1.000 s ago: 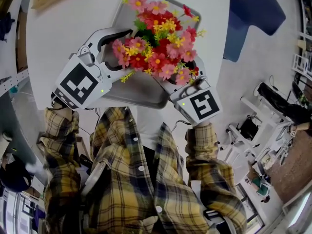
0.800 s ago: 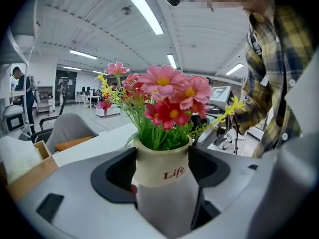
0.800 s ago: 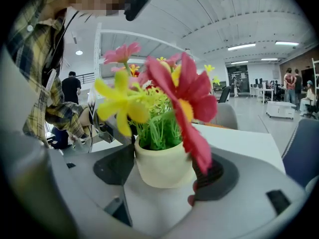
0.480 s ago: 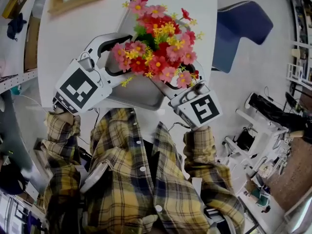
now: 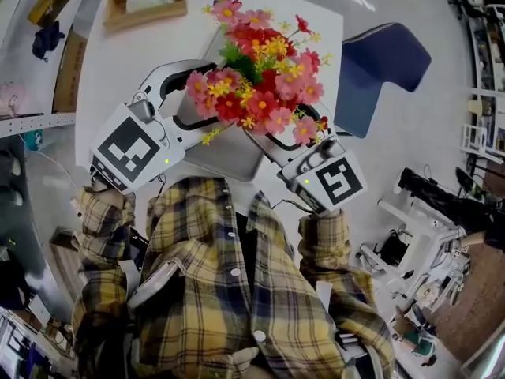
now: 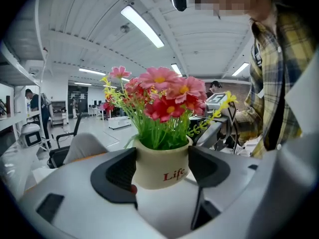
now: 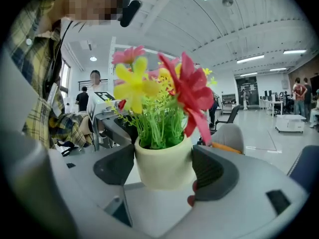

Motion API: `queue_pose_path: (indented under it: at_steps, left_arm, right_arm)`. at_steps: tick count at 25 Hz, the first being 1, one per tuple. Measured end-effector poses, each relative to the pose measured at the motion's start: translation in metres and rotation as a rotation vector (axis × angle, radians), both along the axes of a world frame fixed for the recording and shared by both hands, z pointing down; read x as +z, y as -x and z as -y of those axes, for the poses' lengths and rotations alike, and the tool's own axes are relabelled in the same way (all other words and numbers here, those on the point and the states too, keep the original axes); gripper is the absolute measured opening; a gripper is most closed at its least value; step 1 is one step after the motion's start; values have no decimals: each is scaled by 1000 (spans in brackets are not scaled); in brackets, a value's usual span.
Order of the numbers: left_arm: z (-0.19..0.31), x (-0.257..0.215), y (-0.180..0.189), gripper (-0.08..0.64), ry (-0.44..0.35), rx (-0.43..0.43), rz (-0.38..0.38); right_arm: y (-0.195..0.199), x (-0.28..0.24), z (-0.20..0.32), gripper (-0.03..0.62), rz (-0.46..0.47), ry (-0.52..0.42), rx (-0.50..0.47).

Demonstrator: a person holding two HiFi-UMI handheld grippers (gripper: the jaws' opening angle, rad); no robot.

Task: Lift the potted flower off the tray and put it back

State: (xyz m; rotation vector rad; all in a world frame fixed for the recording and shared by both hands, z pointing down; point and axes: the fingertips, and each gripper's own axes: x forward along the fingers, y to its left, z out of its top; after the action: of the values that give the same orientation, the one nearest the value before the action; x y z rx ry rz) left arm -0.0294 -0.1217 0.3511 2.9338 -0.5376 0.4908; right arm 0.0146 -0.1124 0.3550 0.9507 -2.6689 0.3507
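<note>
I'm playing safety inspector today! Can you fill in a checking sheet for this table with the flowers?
Surface: white table, with the tray resting on it.
Job's things: potted flower above the metal tray; whether its pot touches the tray cannot be told.
Clutter: wooden box at the table's far edge, holding something white.
Grippers: left gripper and right gripper both shut on the potted flower, one from each side.
Cables: what looks like one thin dark cable below the right gripper.
Surroundings: blue chair beside the table; open office, people far off.
</note>
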Motion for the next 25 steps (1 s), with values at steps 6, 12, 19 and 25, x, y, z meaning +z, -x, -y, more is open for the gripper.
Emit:
queue_pose_path:
  at_steps: [6, 12, 19, 25]
  left_arm:
    - [5, 37, -12, 339, 0, 18, -32]
    - [5, 38, -12, 339, -23, -9, -34]
    - [4, 37, -11, 339, -5, -27, -67]
    - [2, 36, -13, 339, 12, -29, -81]
  right_arm:
    - [-12, 35, 5, 348, -7, -38, 30]
    - [-14, 36, 9, 348, -5, -74, 10]
    - [-14, 35, 7, 348, -15, -75, 15]
    - [-10, 26, 6, 348, 39, -82, 18]
